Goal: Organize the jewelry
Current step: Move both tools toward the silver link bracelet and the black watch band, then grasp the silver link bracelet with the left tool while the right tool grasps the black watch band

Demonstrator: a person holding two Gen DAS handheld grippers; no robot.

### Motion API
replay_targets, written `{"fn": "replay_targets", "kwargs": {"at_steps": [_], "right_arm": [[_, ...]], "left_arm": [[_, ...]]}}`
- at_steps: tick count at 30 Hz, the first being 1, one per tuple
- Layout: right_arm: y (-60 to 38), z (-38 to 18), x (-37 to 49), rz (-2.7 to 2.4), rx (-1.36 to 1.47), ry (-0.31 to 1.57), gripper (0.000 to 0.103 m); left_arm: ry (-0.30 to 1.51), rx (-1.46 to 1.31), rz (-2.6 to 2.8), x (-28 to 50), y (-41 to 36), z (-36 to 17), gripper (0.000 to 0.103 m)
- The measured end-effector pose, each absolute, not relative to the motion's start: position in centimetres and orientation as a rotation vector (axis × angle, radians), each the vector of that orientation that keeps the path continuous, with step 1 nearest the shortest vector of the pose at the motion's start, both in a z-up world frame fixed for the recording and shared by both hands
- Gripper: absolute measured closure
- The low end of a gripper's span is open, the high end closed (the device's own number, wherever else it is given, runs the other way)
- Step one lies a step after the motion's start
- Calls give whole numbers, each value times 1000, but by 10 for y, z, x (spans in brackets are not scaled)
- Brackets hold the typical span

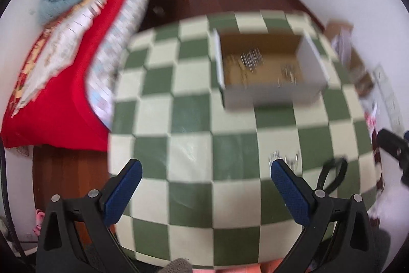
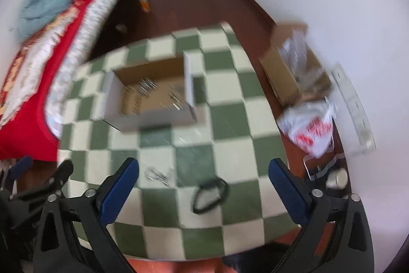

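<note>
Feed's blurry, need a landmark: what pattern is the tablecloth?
Green and cream checks on the tablecloth, clearest in the left wrist view.

Silver jewelry beside black loop (blurred)

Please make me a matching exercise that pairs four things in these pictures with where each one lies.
Things:
1. box
2. black band
3. silver jewelry
4. red blanket

Places:
A. on the cloth near the right gripper, between its fingers in that view
B. on the bed beside the table
C. farther back on the checkered cloth, open, with jewelry inside
D. loose on the cloth, left of the black band in the right wrist view

Pairs: 1-C, 2-A, 3-D, 4-B
</note>
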State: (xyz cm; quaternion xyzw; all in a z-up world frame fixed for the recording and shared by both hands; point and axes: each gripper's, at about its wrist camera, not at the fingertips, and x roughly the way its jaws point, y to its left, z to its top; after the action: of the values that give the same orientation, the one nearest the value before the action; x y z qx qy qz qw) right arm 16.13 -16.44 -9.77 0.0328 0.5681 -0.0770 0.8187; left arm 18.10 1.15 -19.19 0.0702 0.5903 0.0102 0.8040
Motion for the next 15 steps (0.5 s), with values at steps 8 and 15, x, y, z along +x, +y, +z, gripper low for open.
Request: {"fn": "replay_targets", "kwargs": {"at_steps": [8,15], "right_arm": [[-213,-189,146,-237,191,1405,30],[-235,-216,132,-277,308,1438,30]], "left_arm": [[1418,198,-51,185,-34,-264,0],[1476,200,-104,190,-60,-298,2]]}}
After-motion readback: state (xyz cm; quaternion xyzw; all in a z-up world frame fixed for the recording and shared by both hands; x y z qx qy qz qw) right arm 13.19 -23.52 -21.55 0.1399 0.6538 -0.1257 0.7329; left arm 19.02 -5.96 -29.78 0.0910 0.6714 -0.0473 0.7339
